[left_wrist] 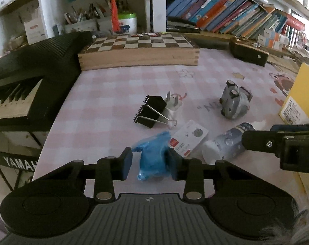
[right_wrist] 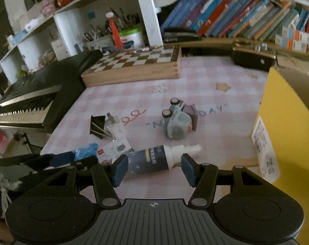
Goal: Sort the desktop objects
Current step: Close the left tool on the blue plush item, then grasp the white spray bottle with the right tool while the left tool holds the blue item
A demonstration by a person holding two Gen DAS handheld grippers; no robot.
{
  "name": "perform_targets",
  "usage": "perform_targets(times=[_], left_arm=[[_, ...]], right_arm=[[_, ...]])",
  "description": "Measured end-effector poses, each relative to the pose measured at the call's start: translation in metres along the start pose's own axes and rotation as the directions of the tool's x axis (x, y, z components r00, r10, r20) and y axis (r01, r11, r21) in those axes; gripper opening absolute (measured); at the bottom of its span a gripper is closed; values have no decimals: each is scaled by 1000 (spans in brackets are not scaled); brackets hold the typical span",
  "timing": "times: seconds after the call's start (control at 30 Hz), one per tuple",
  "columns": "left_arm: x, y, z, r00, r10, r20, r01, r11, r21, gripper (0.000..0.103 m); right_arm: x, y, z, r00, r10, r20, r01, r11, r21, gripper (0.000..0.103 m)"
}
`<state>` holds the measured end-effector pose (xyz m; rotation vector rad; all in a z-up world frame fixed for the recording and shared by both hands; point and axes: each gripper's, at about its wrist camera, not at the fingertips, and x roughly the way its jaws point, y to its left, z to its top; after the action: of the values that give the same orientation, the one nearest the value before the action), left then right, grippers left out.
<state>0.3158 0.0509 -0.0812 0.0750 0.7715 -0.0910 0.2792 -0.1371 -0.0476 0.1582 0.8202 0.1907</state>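
Note:
On the pink checked tablecloth point(left_wrist: 113, 89) lie a crumpled blue plastic bag point(left_wrist: 153, 159), black binder clips point(left_wrist: 151, 111) beside a white plug point(left_wrist: 174, 104), a small white card box point(left_wrist: 190, 137), a dark spray bottle point(left_wrist: 226, 145) on its side and a grey toy car point(left_wrist: 234, 101) tipped over. My left gripper point(left_wrist: 150, 163) is open with the blue bag between its fingers. My right gripper point(right_wrist: 154, 168) is open around the spray bottle point(right_wrist: 154, 159). The toy car point(right_wrist: 178, 122), clips point(right_wrist: 98, 124), card box point(right_wrist: 113, 150) and bag point(right_wrist: 86, 151) show beyond it.
A wooden chessboard box point(left_wrist: 138, 51) stands at the back. A black Yamaha keyboard point(left_wrist: 27, 77) borders the left edge. A yellow box point(right_wrist: 287, 126) stands at the right, a dark case point(left_wrist: 249, 51) at back right. Bookshelves line the rear.

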Motion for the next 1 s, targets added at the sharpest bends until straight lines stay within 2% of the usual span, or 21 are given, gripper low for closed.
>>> perform_targets(times=[0.1,0.23,0.43,0.5,0.6,0.67,0.83,1.0], left_arm=[[-1,0,-1,1000,-11,-4,11,1000,2,29],[-6,-3,-3,999,-39,-18,39,999,10,28],[-10,-10,-6,998,-61,-28,62,998,13,28],[-11,-10,-6,997,-64,-30,65,998,12,28],[-16,-9,-5,998,-60,-25,60,998,13,28],[-25,-3,-4,999,-54,8,54,999,-4,28],[-41,10,-2,998,-40,54,43,997,-56,28],[-52,18,-7,997,-50,56,57,990,-132,28]], right_arm=[[8,-8,3,998,11,-54,-6,996,93,58],[19,-17,5,993,17,-115,12,969,246,58],[30,-20,14,989,10,-146,48,920,390,60],[35,-18,18,988,0,-157,67,902,427,64],[43,-11,21,988,-23,-154,87,901,426,64],[47,-3,24,989,-42,-140,92,924,372,65],[52,4,23,993,-29,-111,55,969,240,63],[42,-5,20,993,-12,-118,36,977,210,60]])
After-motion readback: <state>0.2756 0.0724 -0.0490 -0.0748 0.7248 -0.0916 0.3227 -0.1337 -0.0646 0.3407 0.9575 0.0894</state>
